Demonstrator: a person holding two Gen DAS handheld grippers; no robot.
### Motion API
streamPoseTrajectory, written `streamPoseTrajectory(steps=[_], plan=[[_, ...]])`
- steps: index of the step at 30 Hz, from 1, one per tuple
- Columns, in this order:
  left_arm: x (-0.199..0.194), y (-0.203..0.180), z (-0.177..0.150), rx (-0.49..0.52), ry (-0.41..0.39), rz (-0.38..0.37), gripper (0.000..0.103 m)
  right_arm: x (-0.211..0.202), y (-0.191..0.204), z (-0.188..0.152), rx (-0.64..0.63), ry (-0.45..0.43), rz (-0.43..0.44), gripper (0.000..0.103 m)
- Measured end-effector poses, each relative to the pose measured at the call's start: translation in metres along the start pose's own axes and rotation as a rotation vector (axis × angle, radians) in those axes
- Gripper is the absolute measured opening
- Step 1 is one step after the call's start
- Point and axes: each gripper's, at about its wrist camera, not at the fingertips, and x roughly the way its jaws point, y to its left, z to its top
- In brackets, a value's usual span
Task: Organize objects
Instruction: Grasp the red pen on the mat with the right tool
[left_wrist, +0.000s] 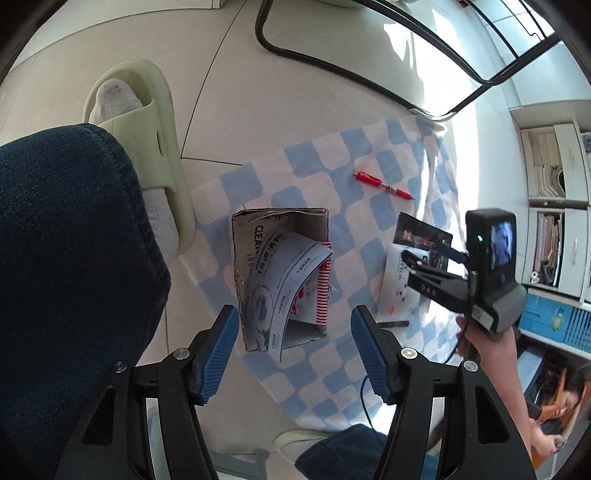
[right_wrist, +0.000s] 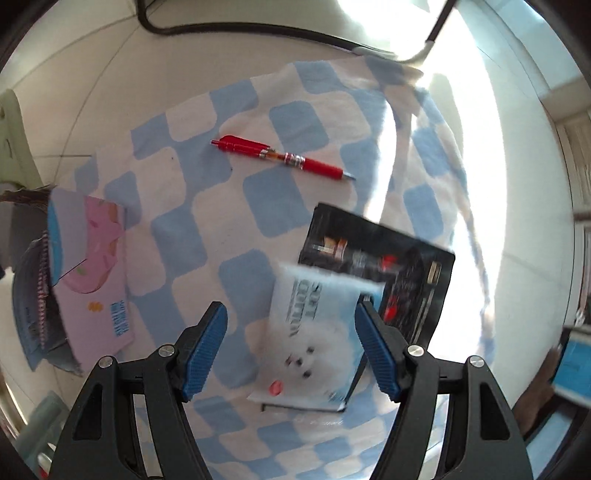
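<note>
A: Left side, left wrist view. Jeans leg (left_wrist: 74, 258), sock foot in a pale green slipper (left_wrist: 147, 122) on the tile floor (left_wrist: 229, 66).

B: Noted. Next?

A: Blue-and-white checked cloth (left_wrist: 332, 155) spread on the floor. A cardboard box (left_wrist: 280, 273) stands on it, open top, holding several packets (left_wrist: 288, 280). Left gripper (left_wrist: 291, 350) hovers above it, jaws spread wide, nothing between them.

B: Centre?

A: 1 red pen (right_wrist: 282, 157) lies flat on the cloth, apart from the rest.

B: Right?

A: A white tissue pack (right_wrist: 314, 332) with a dog print overlaps a black packet (right_wrist: 402, 258). Right gripper (right_wrist: 291, 347) hangs over the tissue pack, jaws spread either side; contact cannot be judged, the frame is blurred.
</note>
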Motion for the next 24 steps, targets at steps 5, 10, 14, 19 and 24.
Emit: streamPoseTrajectory(steps=[5,10,14,19,24], plan=[[0.008,-0.021,0.008,0.059,0.014,-0.024,0.062,0.035,0.006,0.065,-0.171,0.064,0.011,0.051],[0.014,-0.031,0.015,0.090,0.024,-0.057,0.062,0.062,0.022,0.101,-0.343,0.090,-0.044,0.052],[0.013,-0.026,0.017,0.060,0.026,-0.100,0.062,0.075,0.021,0.116,-0.387,0.120,-0.013,0.052],[0.010,-0.019,0.018,0.063,0.029,-0.093,0.062,0.081,0.010,0.123,-0.354,0.154,0.069,0.037],[0.008,-0.015,0.018,0.052,0.032,-0.094,0.062,0.066,-0.003,0.109,-0.240,0.134,0.109,0.015]])
